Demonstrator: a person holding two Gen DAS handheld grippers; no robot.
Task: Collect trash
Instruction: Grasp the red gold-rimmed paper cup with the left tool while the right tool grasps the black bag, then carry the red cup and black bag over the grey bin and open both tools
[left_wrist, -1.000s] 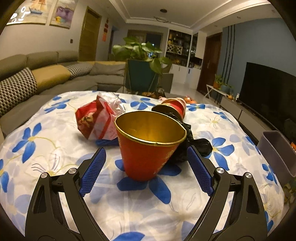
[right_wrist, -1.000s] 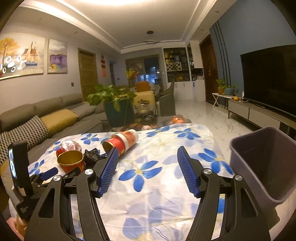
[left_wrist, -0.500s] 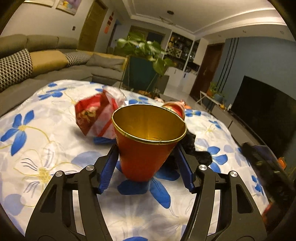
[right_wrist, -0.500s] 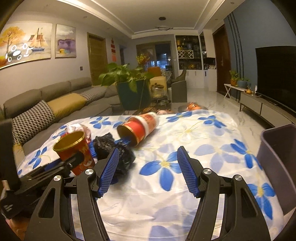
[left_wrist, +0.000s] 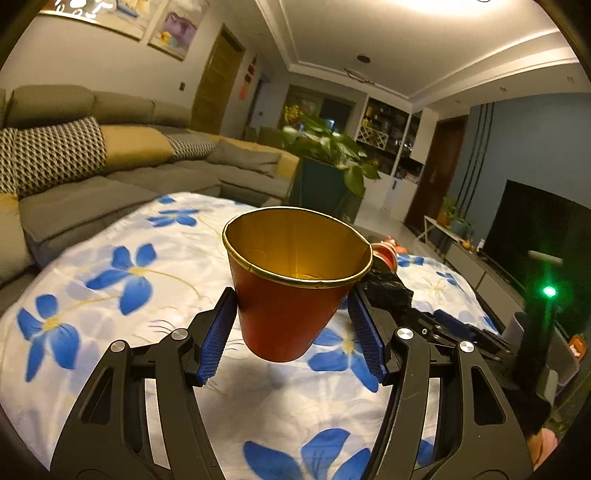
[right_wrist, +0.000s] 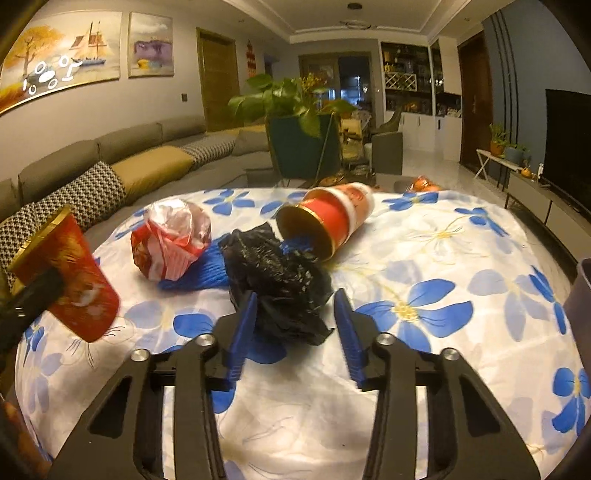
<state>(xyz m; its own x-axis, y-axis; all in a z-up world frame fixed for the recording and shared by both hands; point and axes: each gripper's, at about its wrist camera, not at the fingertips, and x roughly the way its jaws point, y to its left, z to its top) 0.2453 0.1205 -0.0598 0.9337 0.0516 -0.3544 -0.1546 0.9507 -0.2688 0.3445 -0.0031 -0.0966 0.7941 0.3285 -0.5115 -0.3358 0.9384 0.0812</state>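
- Right wrist view is showing the flowered table cloth spreading across the whole scene, with the remaining trash lying in a loose cluster on its far left half and the rim of a grey bin just showing at the right edge.
- Left wrist view is showing the left gripper clamping a red paper cup by its tapered wall, jaws pressing on both sides; the cup is sitting upright, mouth up, and looks to be hanging clear of the cloth, so its trip to the bin is probably the step in hand.
- Lying straight ahead of the right gripper is a crumpled black plastic bag, its near end reaching in between the blue pads while its bulk is stretching away to the far left.
- Those right jaws are standing apart, about as wide as the bag's near end; whether either pad is touching the plastic I cannot tell, and nothing is held yet.
- Beyond the bag a second red cup is lying on its side, mouth facing near-left.
- Left of the bag a crumpled red-and-white wrapper is resting on something blue, farther from the right gripper than the bag.
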